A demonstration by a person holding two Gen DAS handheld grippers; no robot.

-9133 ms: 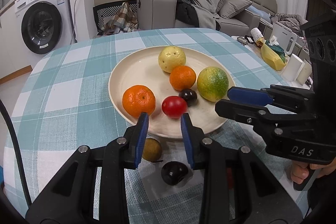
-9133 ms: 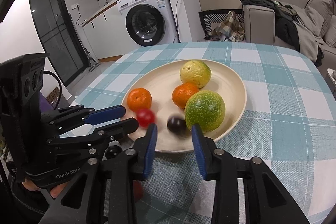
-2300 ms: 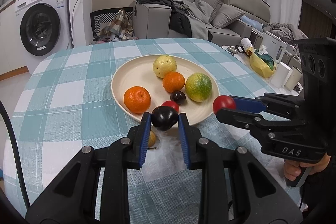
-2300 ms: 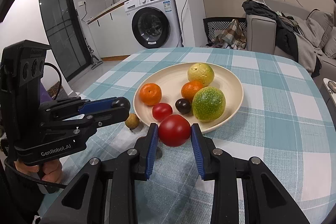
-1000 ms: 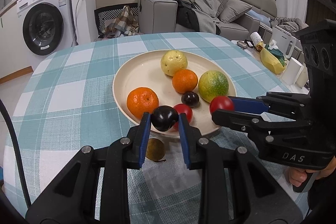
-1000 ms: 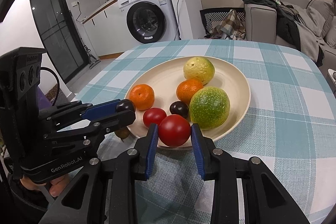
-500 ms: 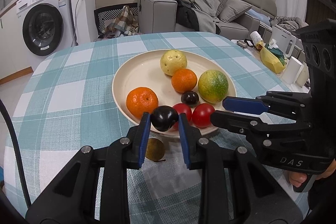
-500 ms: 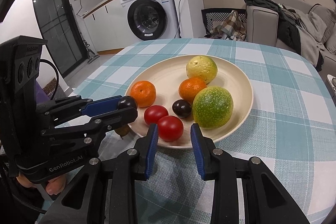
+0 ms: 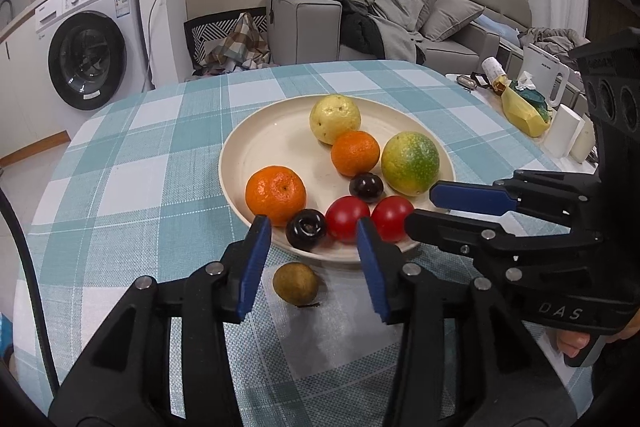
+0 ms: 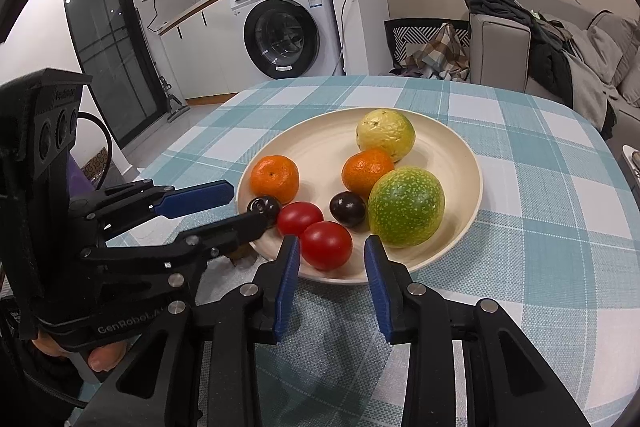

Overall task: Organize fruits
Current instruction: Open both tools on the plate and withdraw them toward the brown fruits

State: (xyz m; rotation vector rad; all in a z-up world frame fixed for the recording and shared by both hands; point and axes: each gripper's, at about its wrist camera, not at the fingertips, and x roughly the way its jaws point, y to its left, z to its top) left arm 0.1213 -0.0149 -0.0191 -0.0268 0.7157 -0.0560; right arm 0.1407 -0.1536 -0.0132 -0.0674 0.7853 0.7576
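Left tool [image 9: 310, 255] spread wide, blue pads empty, held low at the near rim of the plate; right tool [image 10: 330, 281] likewise parted, nothing between its pads, at the same rim from the other side. Table [image 9: 132, 183] round, under a teal-and-white check cloth. Cream plate [image 9: 260, 147] sits mid-table and carries eight fruits. Largest, a green-yellow mottled citrus [image 9: 410, 163] on the right side; behind it a pale yellow fruit [image 9: 335, 119] toward the far rim. Two mandarins: one at the left edge [image 9: 276, 194], one mid-plate [image 9: 355, 153] touching the yellow fruit. Two red tomatoes side by side at the near rim, the left one [image 9: 346, 218] and the right one [image 9: 392, 213], the right one lying just ahead of the right tool's pads. Two dark plums: one [image 9: 306, 229] at the near rim beside the left mandarin, one [image 9: 366, 187] between the tomatoes and the mid-plate mandarin. Off the plate, a small brown fruit [image 9: 295, 283] on the cloth, just short of the rim, between the left tool's fingers [image 9: 252, 263].
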